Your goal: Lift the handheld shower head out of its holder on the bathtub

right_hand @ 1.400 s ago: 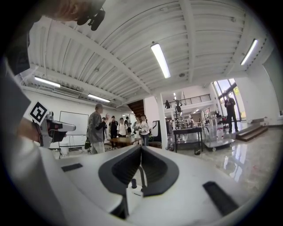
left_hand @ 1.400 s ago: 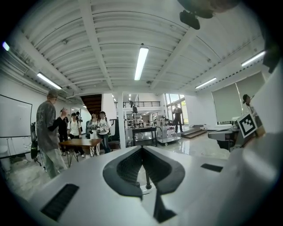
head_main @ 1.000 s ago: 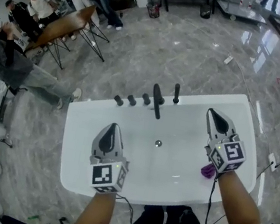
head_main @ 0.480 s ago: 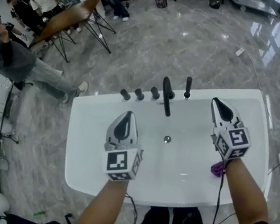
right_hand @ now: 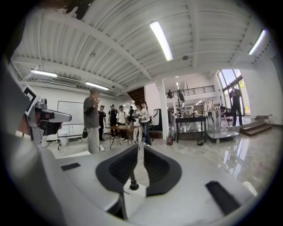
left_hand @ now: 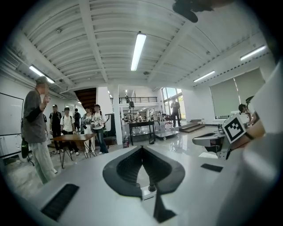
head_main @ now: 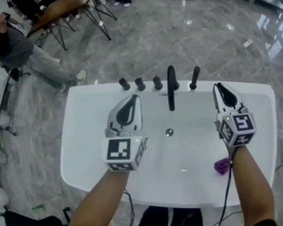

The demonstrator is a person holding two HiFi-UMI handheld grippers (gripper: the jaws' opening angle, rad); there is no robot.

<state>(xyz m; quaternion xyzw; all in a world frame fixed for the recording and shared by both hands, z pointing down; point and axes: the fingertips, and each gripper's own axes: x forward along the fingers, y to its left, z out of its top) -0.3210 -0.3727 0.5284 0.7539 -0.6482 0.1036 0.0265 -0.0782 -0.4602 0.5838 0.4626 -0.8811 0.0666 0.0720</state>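
Note:
The black handheld shower head (head_main: 195,77) stands upright in its holder on the far rim of the white bathtub (head_main: 74,141), right of the black spout (head_main: 171,88). My right gripper (head_main: 217,86) hovers over the tub just right of the shower head, apart from it. Its jaws have just been opening and show a narrow gap in the right gripper view, with nothing between them (right_hand: 140,148). My left gripper (head_main: 133,98) hangs over the tub's left half, short of the knobs (head_main: 140,84). In the left gripper view its jaws (left_hand: 141,149) meet, empty.
A drain (head_main: 169,133) sits mid-tub and a purple object (head_main: 223,165) lies in the tub by my right forearm. Several people stand around a wooden table (head_main: 68,7) at the far left. Glossy marble floor (head_main: 144,34) surrounds the tub.
Both grippers have moved forward over the tub toward the row of black fittings. The right gripper's tips now sit close beside the shower head.

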